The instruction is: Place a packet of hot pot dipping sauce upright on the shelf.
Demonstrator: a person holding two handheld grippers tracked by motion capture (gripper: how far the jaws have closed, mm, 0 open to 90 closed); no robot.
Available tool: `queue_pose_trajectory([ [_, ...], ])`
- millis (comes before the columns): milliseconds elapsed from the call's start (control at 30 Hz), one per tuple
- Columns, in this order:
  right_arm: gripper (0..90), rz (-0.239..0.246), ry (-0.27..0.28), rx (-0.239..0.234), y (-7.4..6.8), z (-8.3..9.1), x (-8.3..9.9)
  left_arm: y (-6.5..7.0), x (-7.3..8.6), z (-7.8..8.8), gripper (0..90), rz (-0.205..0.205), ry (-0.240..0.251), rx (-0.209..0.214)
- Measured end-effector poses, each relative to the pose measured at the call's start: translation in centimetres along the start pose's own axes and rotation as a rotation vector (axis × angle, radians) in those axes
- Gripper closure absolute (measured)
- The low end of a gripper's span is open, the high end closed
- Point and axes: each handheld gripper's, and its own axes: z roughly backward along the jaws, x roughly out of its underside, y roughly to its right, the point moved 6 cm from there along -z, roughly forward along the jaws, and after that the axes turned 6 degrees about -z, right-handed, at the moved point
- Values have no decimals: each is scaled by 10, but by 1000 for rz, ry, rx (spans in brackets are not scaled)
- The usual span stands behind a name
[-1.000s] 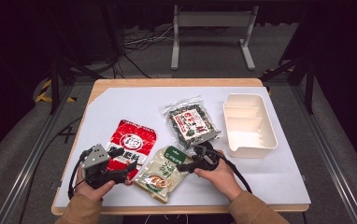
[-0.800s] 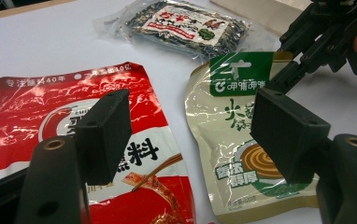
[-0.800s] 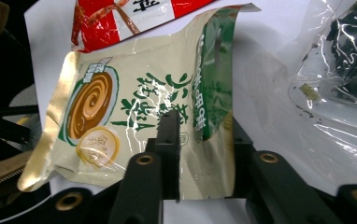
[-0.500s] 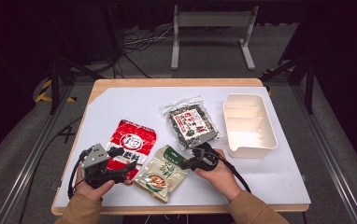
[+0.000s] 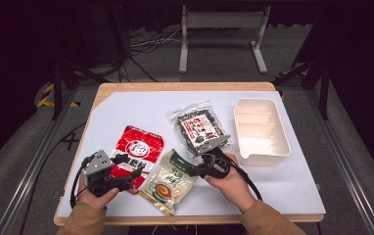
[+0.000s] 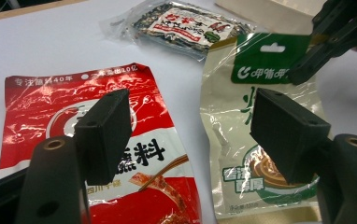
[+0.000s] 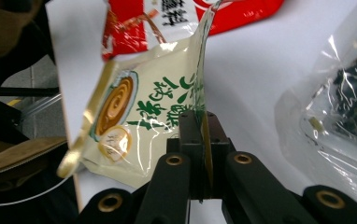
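**Spotter:** Right gripper view first: your right gripper [image 7: 199,140] has just been closing, and its jaws are now pinched tight on the green top edge of the beige pouch [image 7: 134,126]. That edge sits between the two pads, and the pouch hangs tilted away from them, its far end lower.

**Operator:** Where does that pouch sit on the table?

**Spotter:** From the high view, the beige pouch [image 5: 169,182] lies near your edge of the white table [image 5: 126,110], between your two hands. Its top end is at your right gripper [image 5: 195,170]. Just to its left lies the red pouch [image 5: 137,152], and the two overlap slightly at their edges. Behind it is the clear bag of dark flakes [image 5: 200,129], and right of that bag stands the cream tray [image 5: 261,131] with dividers.

**Operator:** And my left hand?

**Spotter:** Your left gripper [image 5: 126,169] rests at the near end of the red pouch. In the left gripper view your left gripper [image 6: 193,128] stands wide, with nothing between the pads: one pad hangs over the red pouch [image 6: 50,107], the other over the beige pouch [image 6: 242,154]. I cannot tell whether either pad touches the packaging. The right gripper [image 6: 303,72] shows at the upper right, gripping the green header.
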Motion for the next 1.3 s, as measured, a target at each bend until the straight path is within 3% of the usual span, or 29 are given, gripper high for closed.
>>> queue_pose_trajectory([
  [233, 897, 49, 21, -16, -20, 12, -11, -2, 1, 2, 293, 5, 0, -3],
  [367, 897, 94, 45, -40, -39, 22, -21, -3, 1, 3, 292, 39, 15, 13],
  [667, 898, 156, 64, -49, -58, 36, -31, -4, 0, 5, 293, 42, 20, 2],
  [1000, 898, 254, 63, 32, -64, 54, -41, -5, 1, 4, 292, 44, 22, -3],
  [1300, 898, 285, 71, 85, -58, 76, -49, -6, 2, 3, 290, 51, 20, -7],
])
